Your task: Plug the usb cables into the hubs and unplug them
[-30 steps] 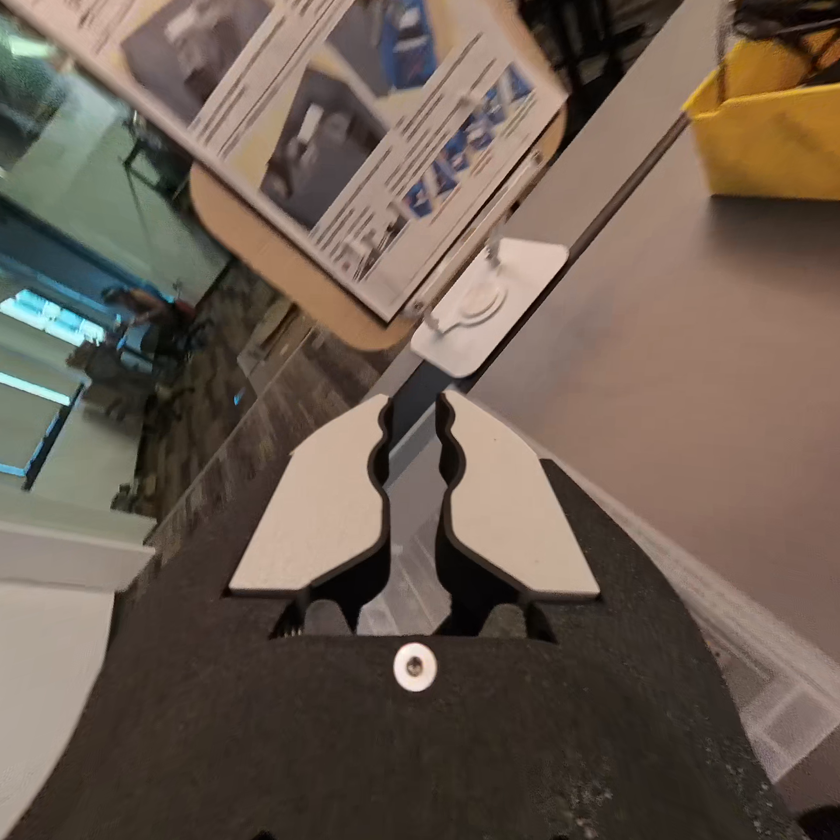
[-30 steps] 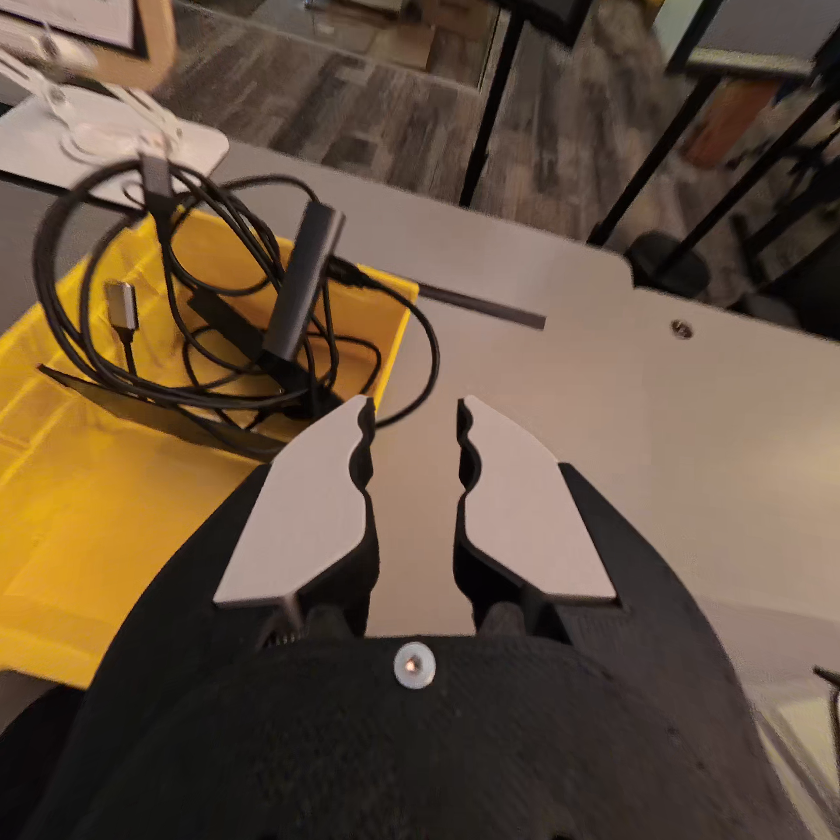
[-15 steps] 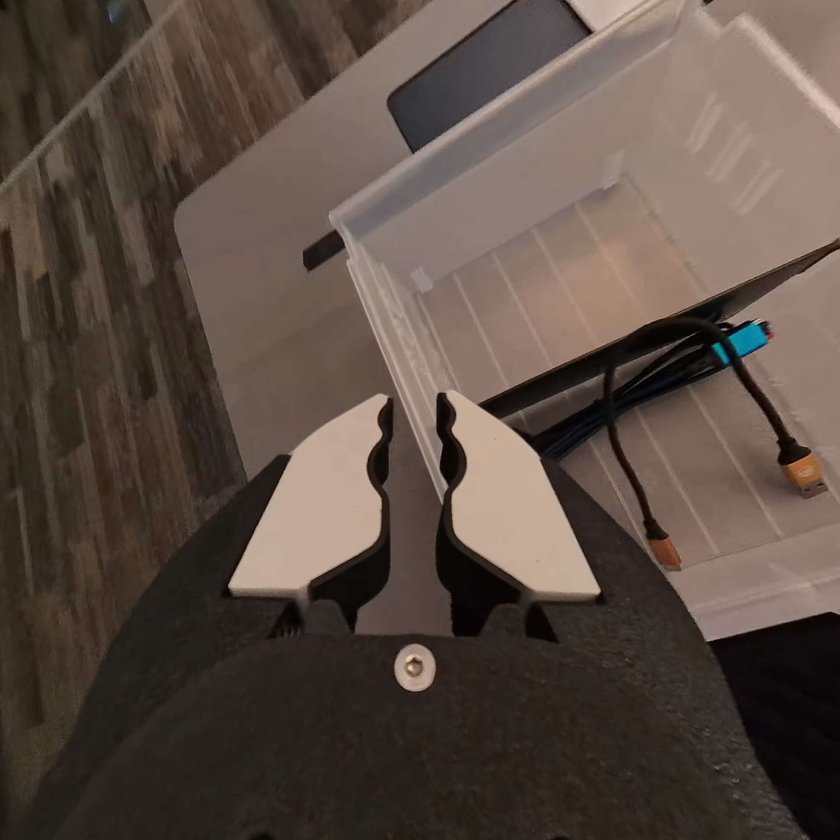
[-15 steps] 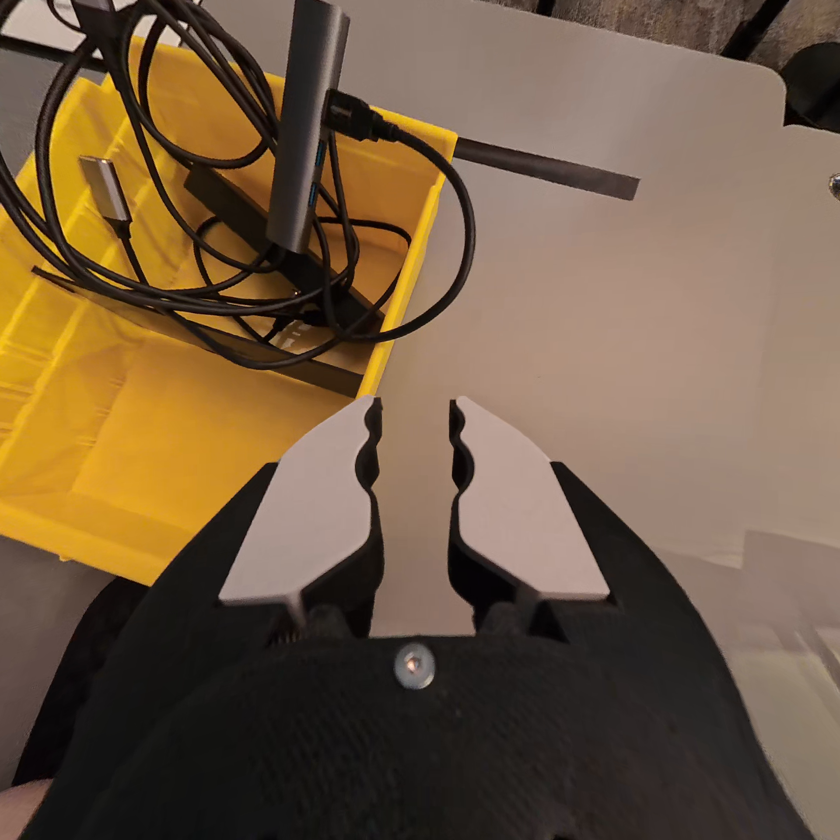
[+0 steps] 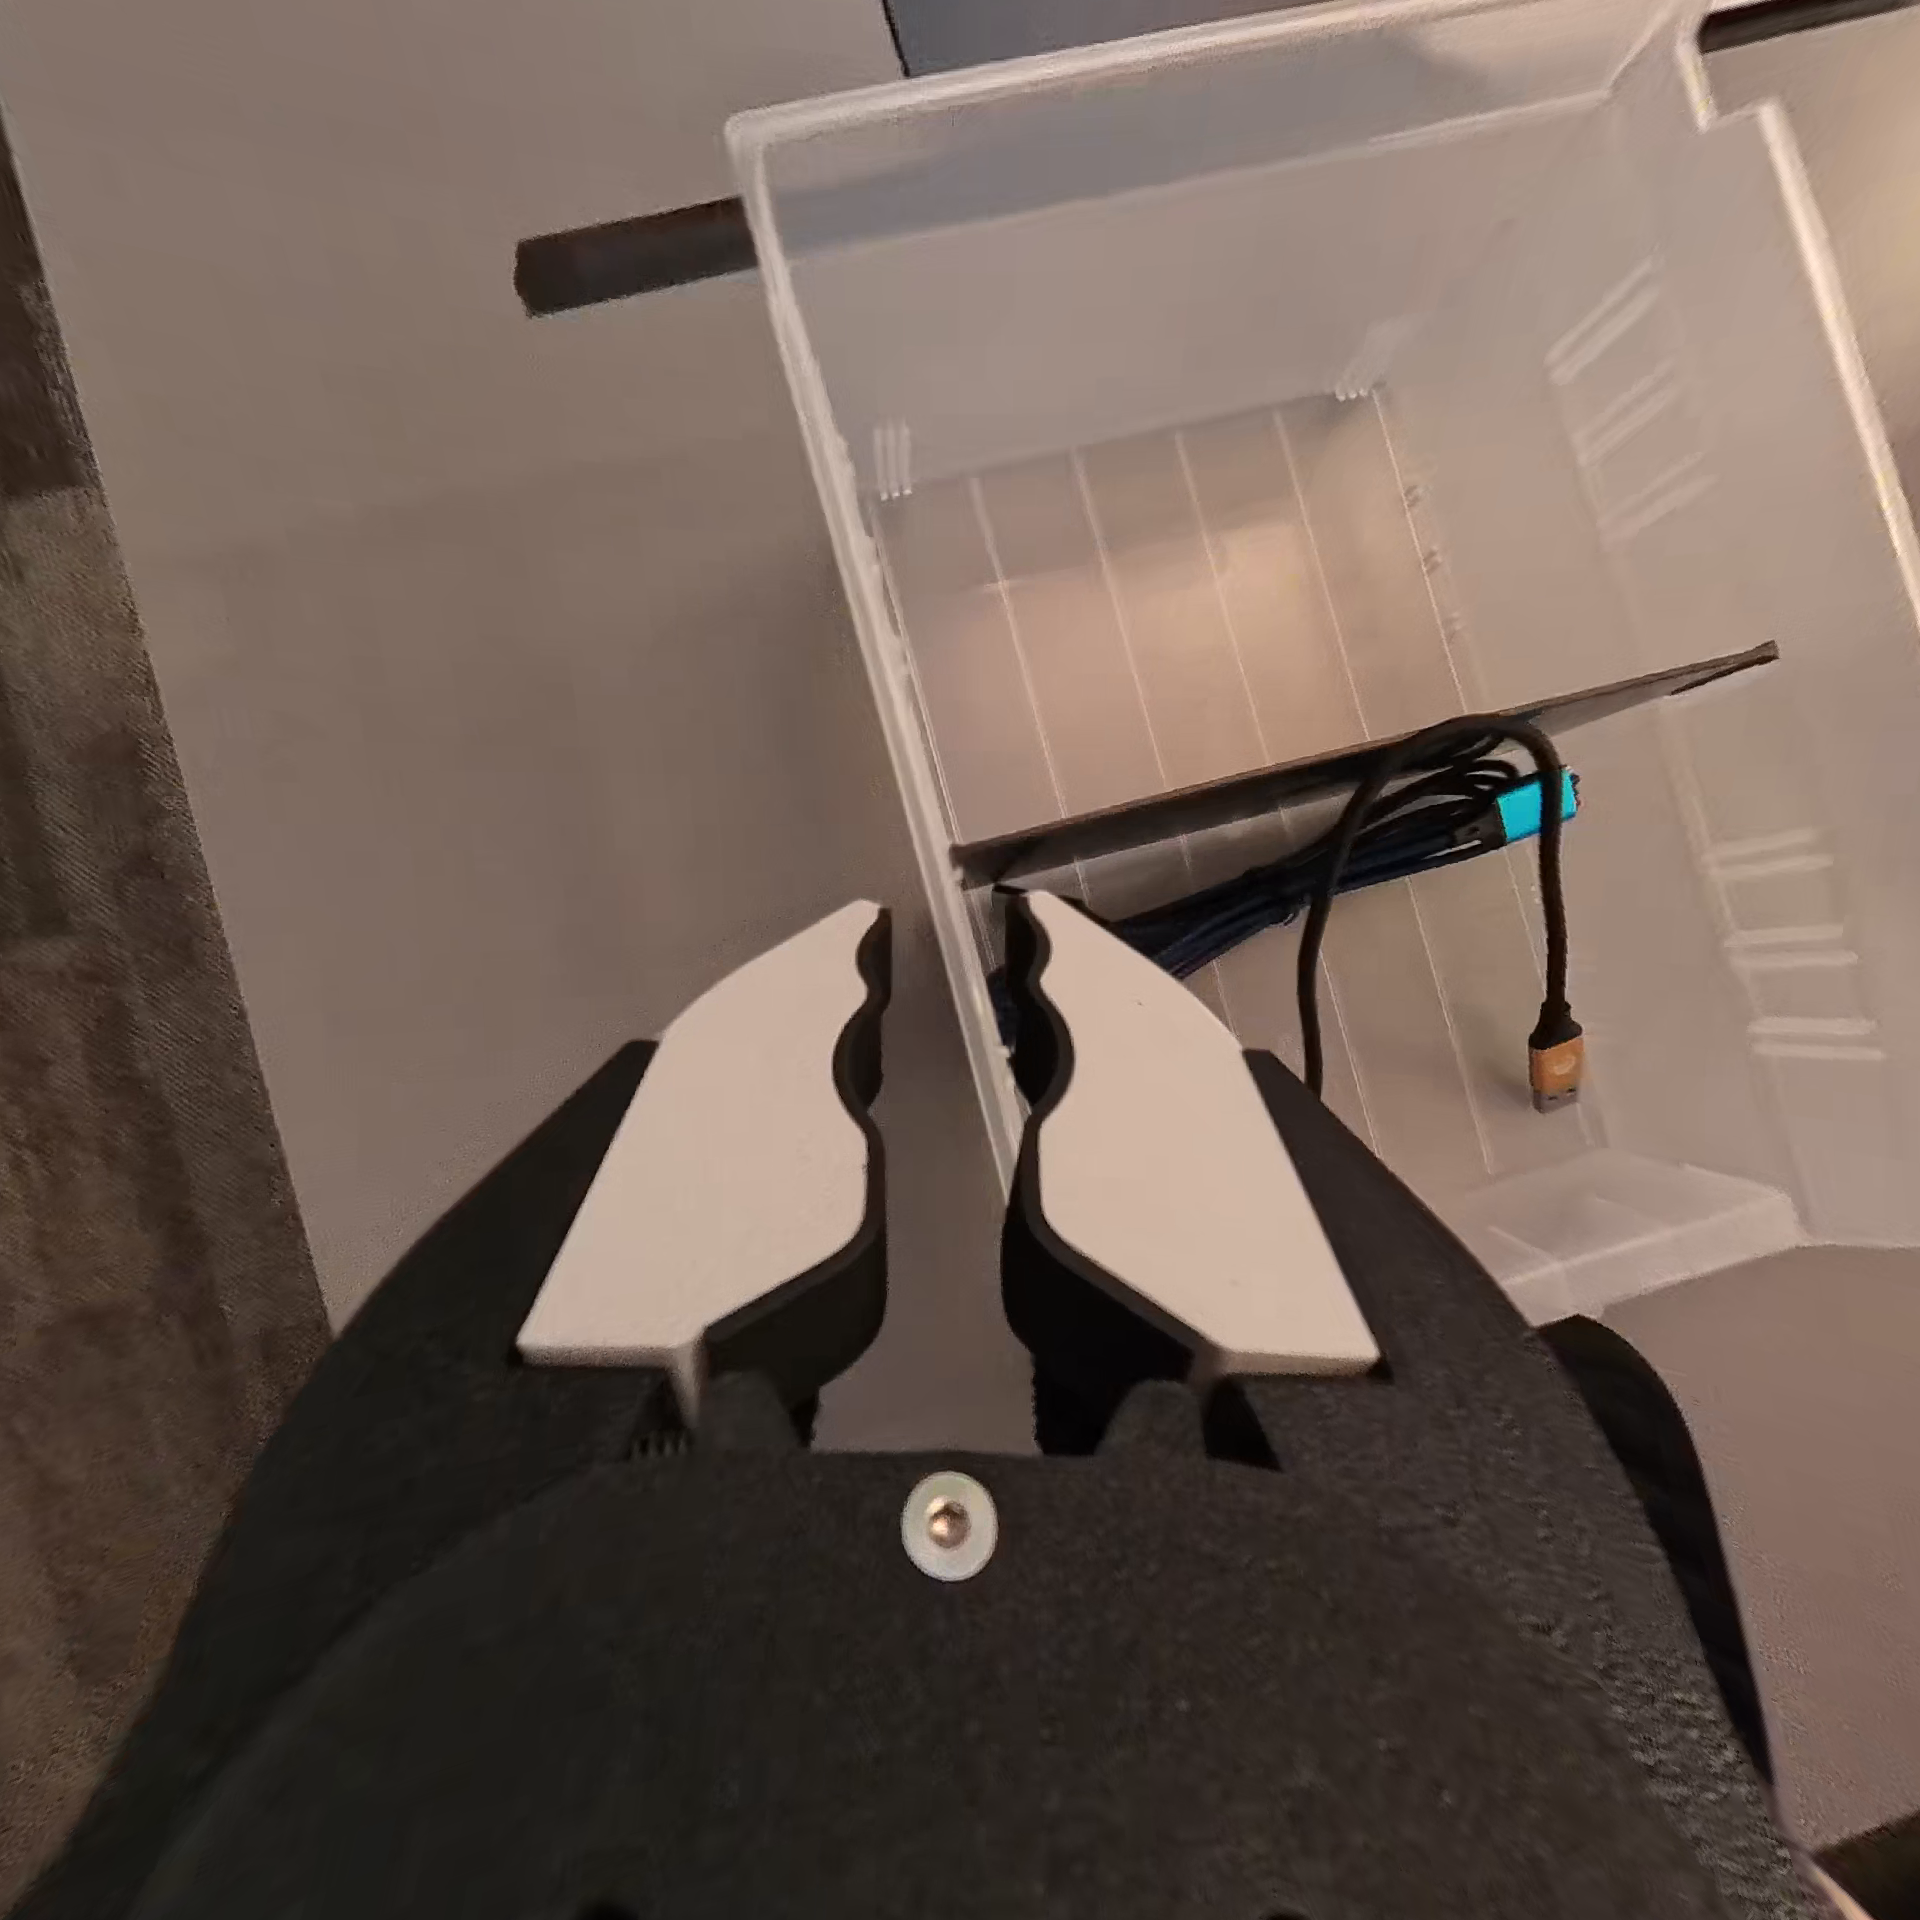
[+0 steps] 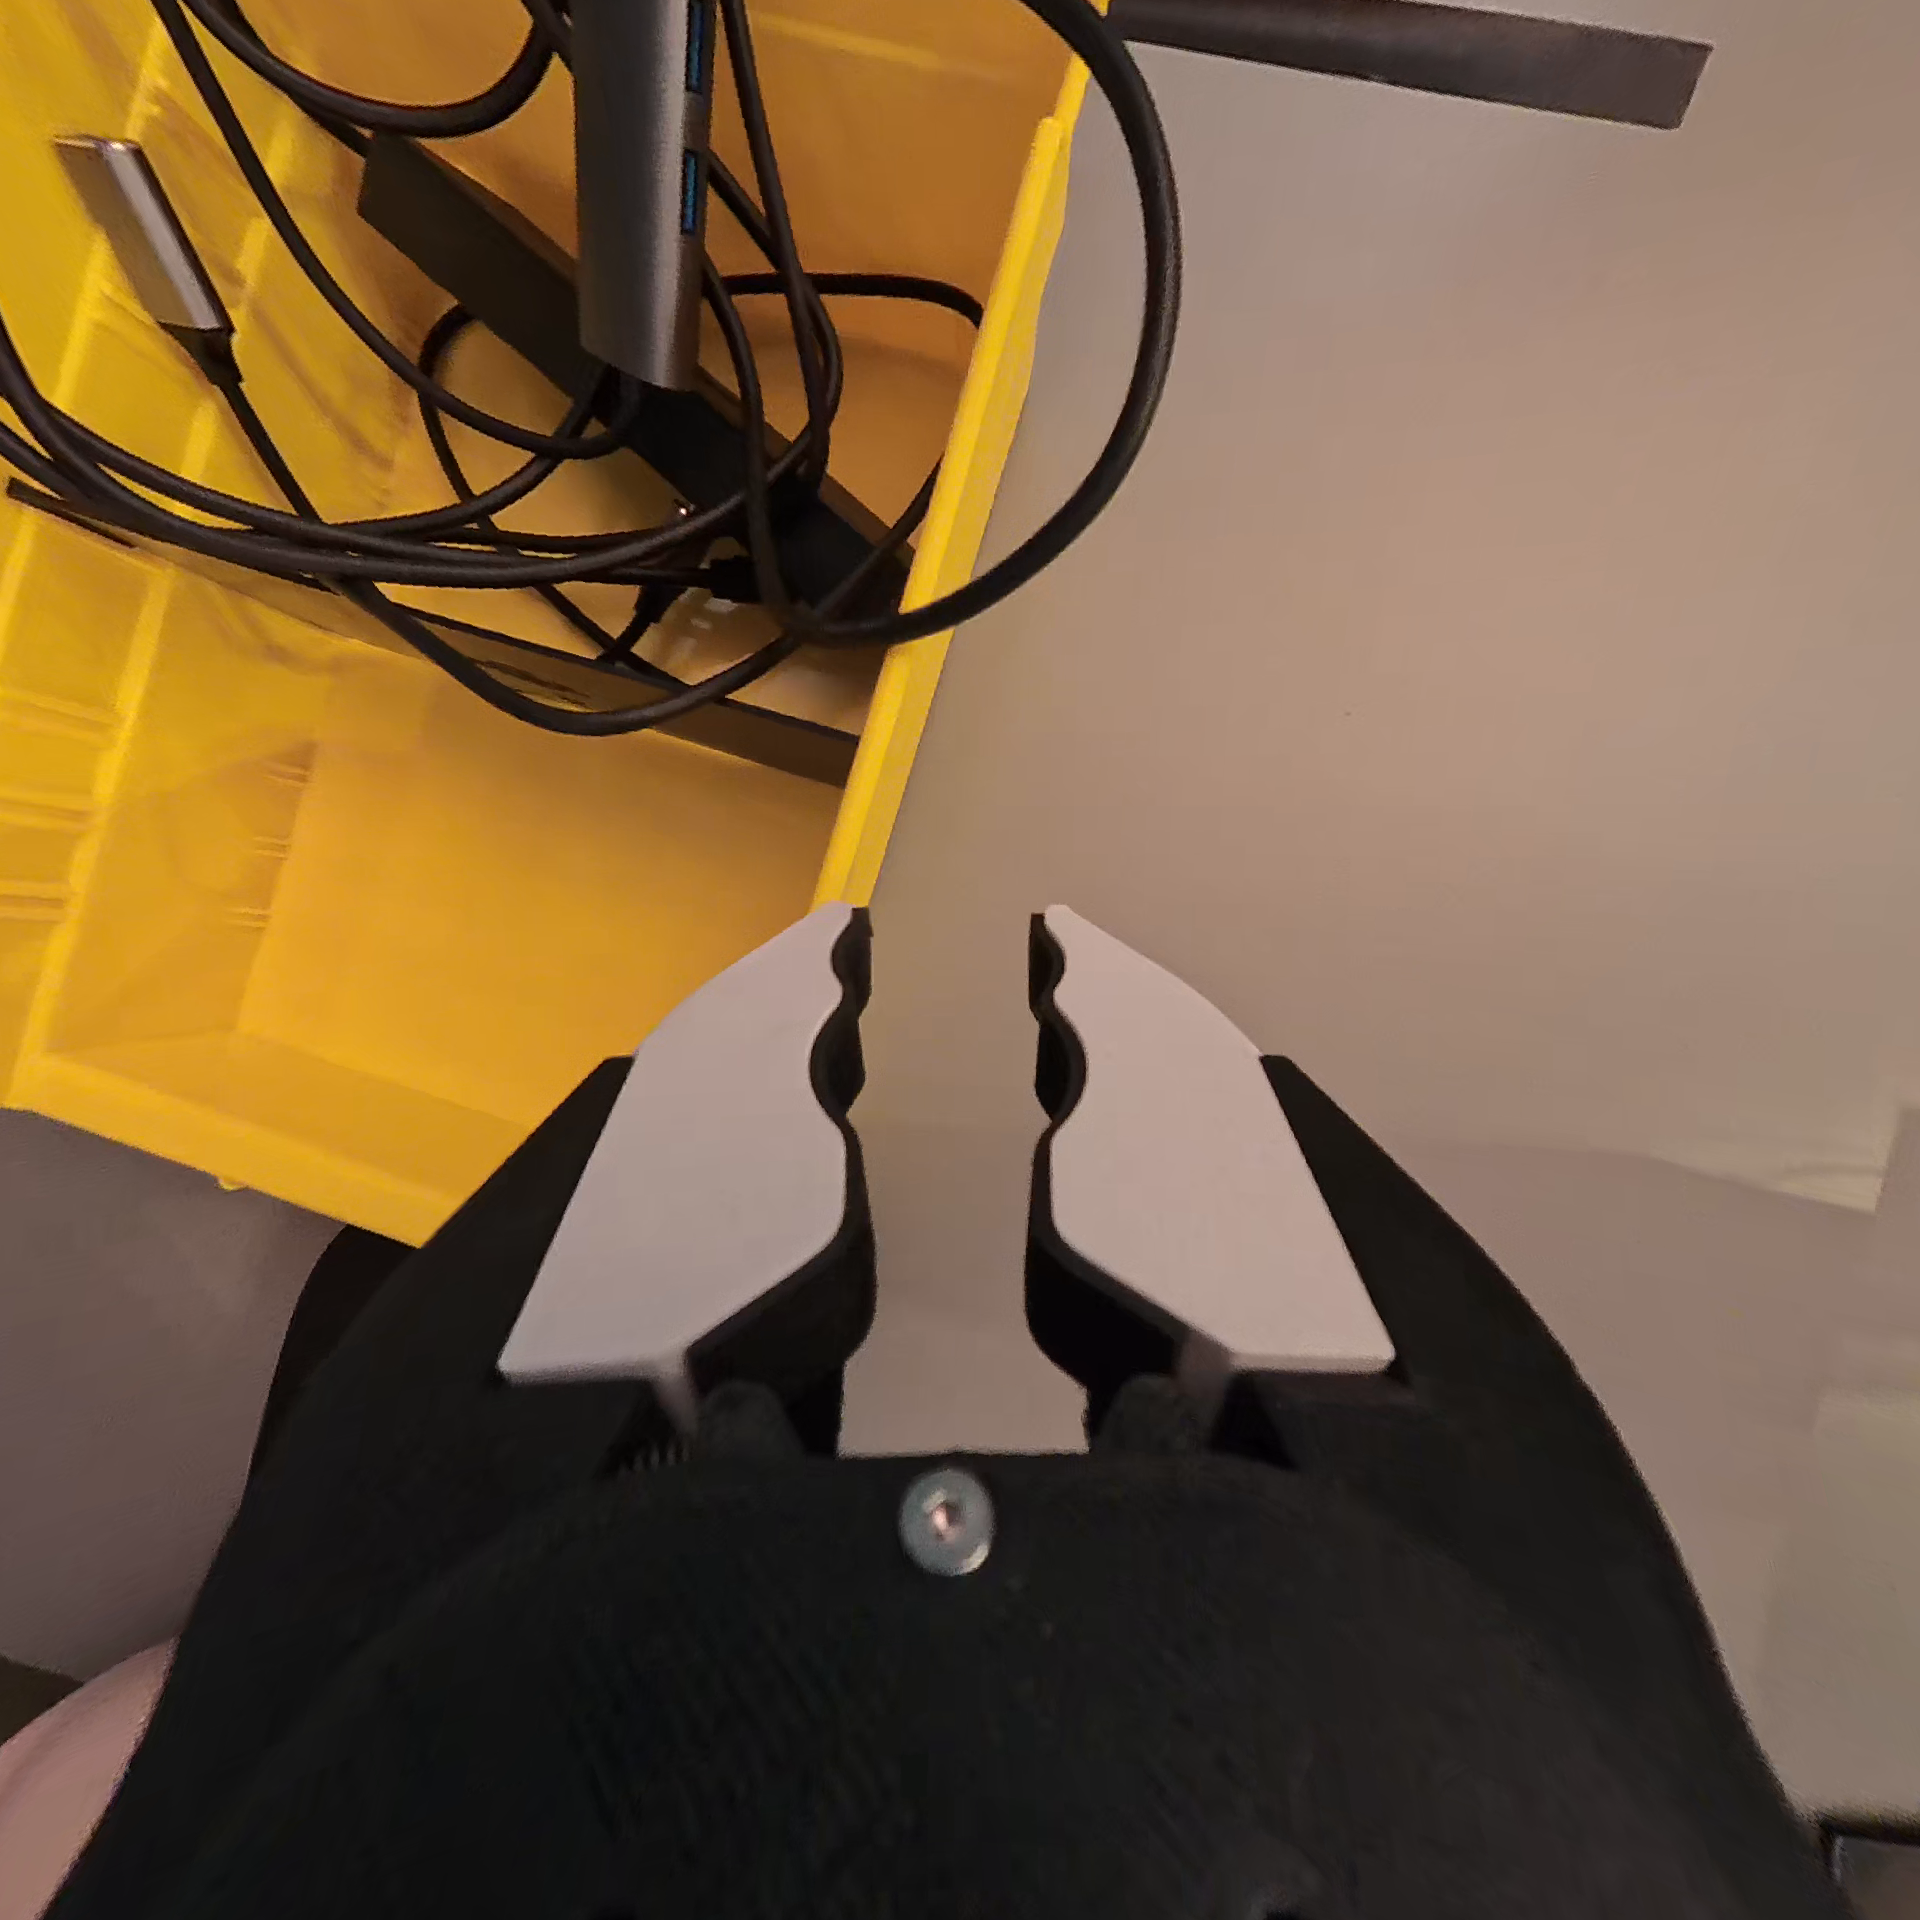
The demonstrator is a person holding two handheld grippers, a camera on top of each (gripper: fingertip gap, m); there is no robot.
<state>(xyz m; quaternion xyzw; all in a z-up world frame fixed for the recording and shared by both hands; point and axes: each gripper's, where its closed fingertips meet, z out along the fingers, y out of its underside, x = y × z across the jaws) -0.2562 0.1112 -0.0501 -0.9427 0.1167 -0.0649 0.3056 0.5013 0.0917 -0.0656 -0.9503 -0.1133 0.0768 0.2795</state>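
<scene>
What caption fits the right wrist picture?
Open right gripper hovers beside yellow bin holding tangled cables.

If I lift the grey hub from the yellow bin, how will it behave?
The grey hub looks rigid and probably light. The black cables looped around it would likely drag along. It leans on the tangle, so it may topple when nudged.

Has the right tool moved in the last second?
Yes. The right tool came down nearer the yellow plastic bin, which now looms larger.
</scene>
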